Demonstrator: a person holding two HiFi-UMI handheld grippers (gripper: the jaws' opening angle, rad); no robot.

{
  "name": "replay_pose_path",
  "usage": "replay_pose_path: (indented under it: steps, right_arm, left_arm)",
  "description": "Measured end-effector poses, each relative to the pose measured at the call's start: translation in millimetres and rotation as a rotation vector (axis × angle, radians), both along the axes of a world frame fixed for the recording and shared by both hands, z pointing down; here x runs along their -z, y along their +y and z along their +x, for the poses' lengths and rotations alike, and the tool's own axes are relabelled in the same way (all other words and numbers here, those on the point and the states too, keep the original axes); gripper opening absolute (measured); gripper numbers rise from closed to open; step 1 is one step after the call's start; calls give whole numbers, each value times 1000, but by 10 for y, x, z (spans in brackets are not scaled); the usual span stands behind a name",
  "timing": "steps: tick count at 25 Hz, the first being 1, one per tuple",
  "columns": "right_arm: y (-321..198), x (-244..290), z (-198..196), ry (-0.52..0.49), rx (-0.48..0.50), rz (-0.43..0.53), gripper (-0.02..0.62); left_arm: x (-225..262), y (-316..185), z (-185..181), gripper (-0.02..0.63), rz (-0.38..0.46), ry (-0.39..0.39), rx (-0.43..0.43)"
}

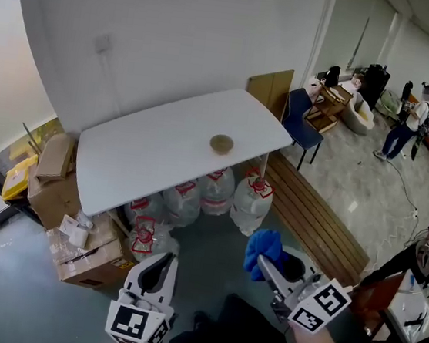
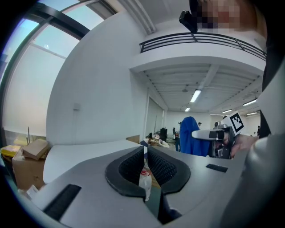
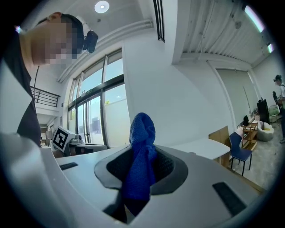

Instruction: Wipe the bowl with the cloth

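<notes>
Blue cloth (image 3: 141,151) clamped in right gripper (image 1: 268,270) at lower right, left gripper (image 1: 161,266) closed on nothing, small, perhaps wooden bowl (image 1: 221,143) on white table (image 1: 147,151), centre.

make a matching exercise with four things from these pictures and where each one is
Things:
1 bowl
2 cloth
3 water jugs
4 cardboard boxes

Places:
A under the table
B on top of the table
C on the floor beside the table
D clamped in the right gripper

Pairs: 1-B, 2-D, 3-A, 4-C
</notes>
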State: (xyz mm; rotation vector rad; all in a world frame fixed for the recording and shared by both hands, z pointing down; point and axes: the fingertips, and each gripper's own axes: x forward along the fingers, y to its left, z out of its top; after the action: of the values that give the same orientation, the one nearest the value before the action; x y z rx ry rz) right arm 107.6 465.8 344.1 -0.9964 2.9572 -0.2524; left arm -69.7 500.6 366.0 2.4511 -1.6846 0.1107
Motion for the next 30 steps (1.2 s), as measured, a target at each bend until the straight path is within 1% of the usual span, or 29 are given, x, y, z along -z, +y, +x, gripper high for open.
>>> replay_pose_path:
  steps: [5, 10, 15, 20, 24, 30]
  right_arm:
    - [-231, -113, 1, -12, -11, -27, 92]
    - [-694, -161, -44, -50, 7, -33, 93]
    - [-1323, -122, -11, -82, 30, -19, 92]
    - [-1960, -33, 162, -93, 57, -3, 93]
    - [-2424, -82, 268, -91, 77, -12, 92]
    - [-2888, -184, 383, -93, 73, -41, 92]
  left_arm:
    - [-165, -211, -60, 32, -38, -1, 0]
    - [-169, -639, -45, 32, -45, -29, -1]
    - [-123, -1229, -43, 32, -44, -55, 28]
    - [-17, -1904, 119, 32, -31, -81, 43]
    - [11, -2394, 226, 32, -28, -72, 68]
    - [-67, -2903, 358, 32, -38, -59, 60]
